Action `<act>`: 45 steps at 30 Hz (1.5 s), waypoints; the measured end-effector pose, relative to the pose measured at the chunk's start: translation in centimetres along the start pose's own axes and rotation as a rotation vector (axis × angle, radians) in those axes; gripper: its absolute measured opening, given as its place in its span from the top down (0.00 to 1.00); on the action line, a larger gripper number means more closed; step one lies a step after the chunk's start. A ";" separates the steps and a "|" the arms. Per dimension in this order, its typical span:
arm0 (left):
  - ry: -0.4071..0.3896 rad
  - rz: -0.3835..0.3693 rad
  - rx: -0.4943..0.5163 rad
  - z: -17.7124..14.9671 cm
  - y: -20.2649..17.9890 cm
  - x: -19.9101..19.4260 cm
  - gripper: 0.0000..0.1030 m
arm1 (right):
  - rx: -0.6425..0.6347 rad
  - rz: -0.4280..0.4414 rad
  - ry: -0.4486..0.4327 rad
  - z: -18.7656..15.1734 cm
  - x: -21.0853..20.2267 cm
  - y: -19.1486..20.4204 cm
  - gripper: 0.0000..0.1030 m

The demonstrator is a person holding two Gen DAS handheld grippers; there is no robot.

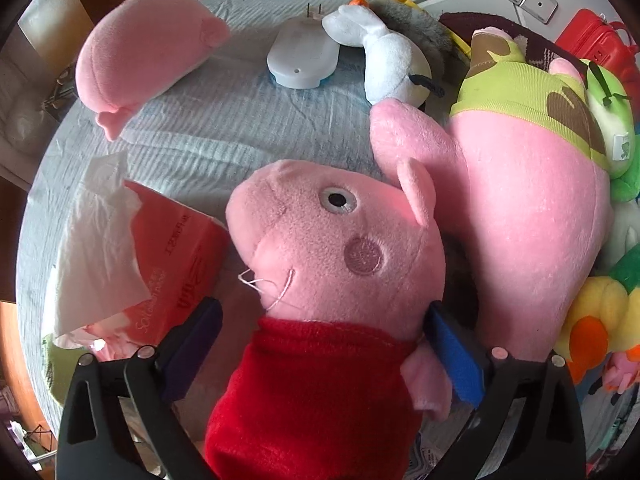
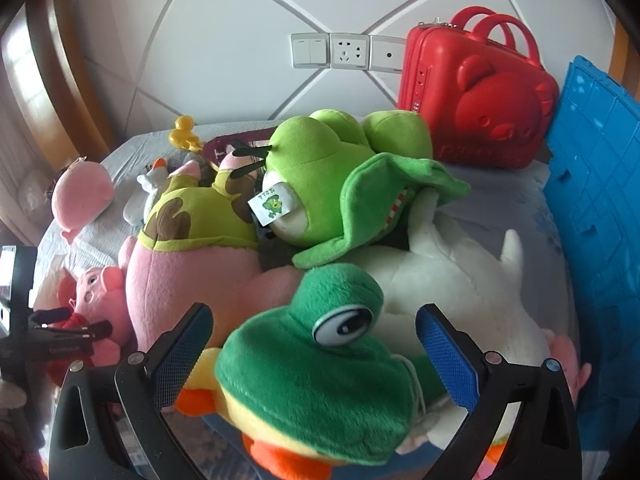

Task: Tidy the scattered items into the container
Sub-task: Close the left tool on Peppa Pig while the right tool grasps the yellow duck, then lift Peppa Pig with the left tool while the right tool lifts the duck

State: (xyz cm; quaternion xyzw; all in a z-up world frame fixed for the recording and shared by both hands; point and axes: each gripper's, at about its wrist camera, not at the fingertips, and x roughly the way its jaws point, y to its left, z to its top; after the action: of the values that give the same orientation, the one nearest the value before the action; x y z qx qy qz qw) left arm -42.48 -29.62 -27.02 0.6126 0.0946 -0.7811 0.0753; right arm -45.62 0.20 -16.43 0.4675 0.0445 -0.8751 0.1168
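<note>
My left gripper (image 1: 320, 344) is closed on a pink pig plush (image 1: 332, 240) in a red dress, gripping its neck and body between the blue pads. It also shows in the right wrist view (image 2: 96, 292). My right gripper (image 2: 316, 344) stands open around a green-capped yellow duck plush (image 2: 312, 372), and the pads do not touch it. A big pink plush in a green shirt (image 1: 532, 208) lies to the right of the pig. A blue crate (image 2: 596, 208) stands at the right edge.
A red tissue pack (image 1: 168, 264), a pink pig cushion (image 1: 140, 56), a white charger (image 1: 300, 56) and a white goose plush (image 1: 384, 52) lie on the blue-grey bedcover (image 1: 224, 120). A green frog plush (image 2: 332, 184), a white plush (image 2: 460, 280) and a red bear case (image 2: 476, 100) sit near the wall.
</note>
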 end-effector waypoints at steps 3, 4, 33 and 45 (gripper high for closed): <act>0.016 -0.013 0.009 0.1 -0.3 0.8 0.01 | 0.003 0.008 0.014 0.1 1.1 0.1 0.00; 0.026 -0.015 0.012 0.1 -0.4 1.1 0.00 | 0.005 0.011 0.019 0.1 1.4 0.0 0.00; -0.190 -0.044 0.149 -6.6 -4.1 -12.4 0.29 | 0.040 0.124 -0.054 -3.0 -6.6 -0.6 0.36; -0.129 -0.055 0.203 -11.2 -6.7 -13.0 0.27 | 0.160 0.124 0.000 -9.1 -9.4 -4.5 0.52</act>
State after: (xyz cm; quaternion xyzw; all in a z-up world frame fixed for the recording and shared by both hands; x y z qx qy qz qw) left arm -30.36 -20.38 -16.62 0.5625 0.0266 -0.8264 -0.0025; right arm -34.33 7.76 -13.88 0.4773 -0.0546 -0.8669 0.1330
